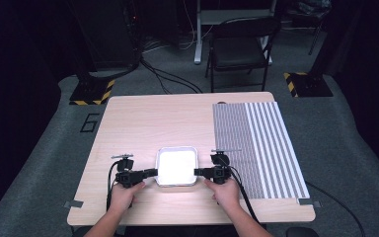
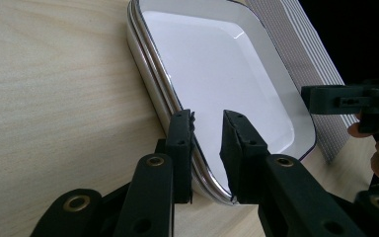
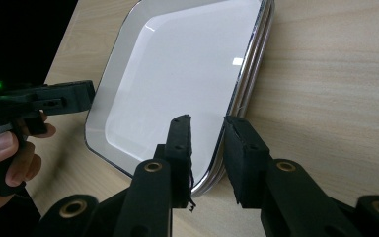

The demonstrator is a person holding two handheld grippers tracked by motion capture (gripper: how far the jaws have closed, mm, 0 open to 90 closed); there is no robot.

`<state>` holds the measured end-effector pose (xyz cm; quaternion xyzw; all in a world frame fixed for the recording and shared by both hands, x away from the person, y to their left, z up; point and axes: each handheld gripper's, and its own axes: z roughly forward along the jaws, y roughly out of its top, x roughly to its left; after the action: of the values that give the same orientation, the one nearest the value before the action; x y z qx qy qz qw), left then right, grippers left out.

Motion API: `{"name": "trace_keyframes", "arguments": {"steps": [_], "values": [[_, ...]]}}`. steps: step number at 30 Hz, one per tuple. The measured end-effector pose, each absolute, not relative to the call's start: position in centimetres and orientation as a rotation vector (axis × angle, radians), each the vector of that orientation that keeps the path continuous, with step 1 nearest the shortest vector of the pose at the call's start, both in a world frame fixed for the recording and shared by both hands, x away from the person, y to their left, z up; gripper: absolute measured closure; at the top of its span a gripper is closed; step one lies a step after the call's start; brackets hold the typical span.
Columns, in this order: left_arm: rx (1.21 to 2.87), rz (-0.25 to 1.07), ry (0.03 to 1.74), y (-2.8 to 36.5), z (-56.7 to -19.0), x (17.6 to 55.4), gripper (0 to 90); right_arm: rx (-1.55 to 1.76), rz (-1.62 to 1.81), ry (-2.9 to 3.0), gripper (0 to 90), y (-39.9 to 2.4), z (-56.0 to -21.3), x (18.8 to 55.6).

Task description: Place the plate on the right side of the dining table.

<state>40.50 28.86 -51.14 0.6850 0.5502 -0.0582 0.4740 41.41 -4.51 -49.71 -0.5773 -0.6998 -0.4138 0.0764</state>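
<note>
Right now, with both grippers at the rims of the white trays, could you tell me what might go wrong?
1. The white trays look like a nested stack; each gripper straddles only a rim edge, so lifting might separate the stack or let it slip.
2. The left gripper and right gripper sit on opposite rims near the front; uneven lifting could tilt the trays.
3. The striped mat lies close to the right; sliding the trays that way could snag it.

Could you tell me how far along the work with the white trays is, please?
Done: both grippers are at the stack of white trays, the left gripper shut on its left rim, the right gripper over its right rim. In hand: a two-sided grip. Left: lifting; the stack sits flat on the table.
</note>
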Motion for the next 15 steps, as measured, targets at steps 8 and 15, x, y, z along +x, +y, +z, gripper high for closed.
{"name": "trace_keyframes", "arguments": {"steps": [8, 15], "values": [[1.682, -0.135, 1.353, 28.89, -51.03, 40.41, 73.7, -1.729, -1.239, -2.079, 73.8, -4.51, -49.65, 41.32], [1.666, -0.138, 1.359, 28.99, -50.94, 40.33, 73.8, -1.728, -1.253, -2.066, 74.4, -4.52, -49.49, 41.19]]}}
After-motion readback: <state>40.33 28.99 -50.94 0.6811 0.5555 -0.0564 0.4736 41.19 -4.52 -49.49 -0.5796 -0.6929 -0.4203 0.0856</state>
